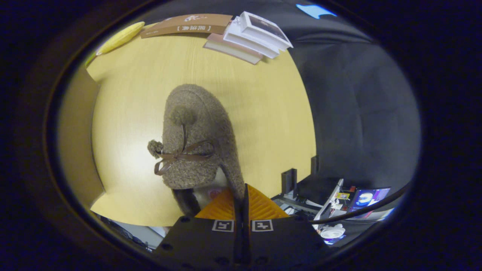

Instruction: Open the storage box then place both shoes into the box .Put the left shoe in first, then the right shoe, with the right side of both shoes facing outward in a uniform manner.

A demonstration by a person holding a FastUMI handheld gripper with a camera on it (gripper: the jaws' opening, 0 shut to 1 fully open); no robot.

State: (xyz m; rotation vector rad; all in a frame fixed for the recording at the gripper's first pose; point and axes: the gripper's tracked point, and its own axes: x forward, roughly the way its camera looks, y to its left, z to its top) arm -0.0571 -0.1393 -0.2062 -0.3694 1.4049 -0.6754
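Claw point(243, 201) fingers pressed together, clamped on the collar edge of a fuzzy brown shoe point(199, 139) at its heel opening; thin slice of the collar sits pinched between the pads. Shoe hangs off the claw, toe pointing away from the fingers, sole side hidden, so it looks lifted above the table point(263, 113) rather than resting, though contact can't be ruled out. A brown ribbon bow point(180, 156) with pompoms point(182, 114) lies across the shoe top, just beyond the fingers. Far past the shoe toe, at the table's far edge: a white storage box point(260, 32) stacked on books point(188, 24), with a yellow thing point(120, 37) off to one side of the books. Beside the shoe, off the table edge: black cloth wall and a clutter of gear lower down.

Progress: one shoe grasped, mid-carry. Whether the box is open can't be told, nor which shoe this is. Placing both shoes is left.
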